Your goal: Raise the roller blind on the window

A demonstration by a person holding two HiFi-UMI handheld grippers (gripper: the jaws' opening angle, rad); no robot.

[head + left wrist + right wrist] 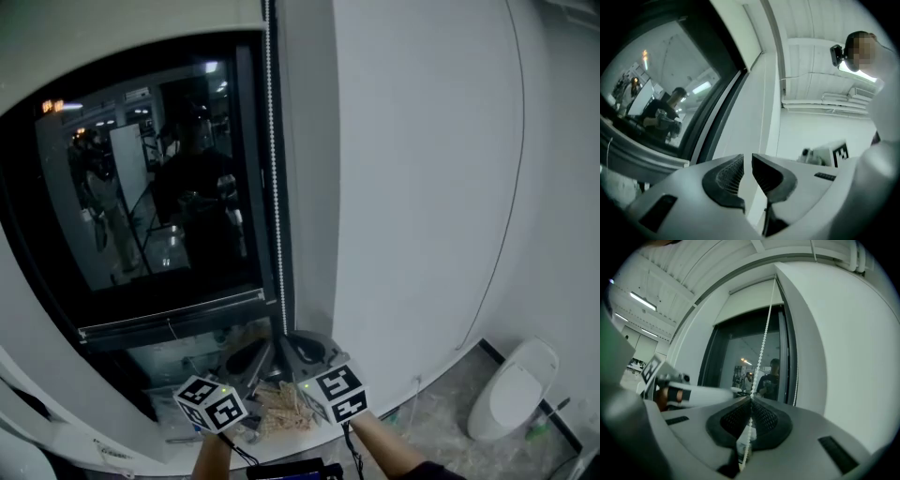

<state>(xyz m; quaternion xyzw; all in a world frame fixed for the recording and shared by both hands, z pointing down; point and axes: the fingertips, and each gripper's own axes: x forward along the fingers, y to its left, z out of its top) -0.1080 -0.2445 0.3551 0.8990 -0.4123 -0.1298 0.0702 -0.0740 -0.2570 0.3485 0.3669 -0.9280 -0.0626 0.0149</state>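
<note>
A white bead chain (274, 159) hangs down the right side of the dark window (159, 187). My right gripper (298, 345) is shut on this chain low down; in the right gripper view the bead chain (762, 343) runs up from between the closed jaws of the right gripper (751, 399). The white roller blind (750, 301) covers only the top of the window. Just left of the right one, my left gripper (255, 361) stands slightly open and holds nothing. The left gripper view shows a narrow bare gap in the left gripper (747, 157).
A pale horizontal bar (169, 322) crosses the window low down. The white wall (412, 187) stands right of the chain. A tan pile of small pieces (281, 409) lies under the grippers. A white rounded fixture (514, 389) sits on the floor at lower right.
</note>
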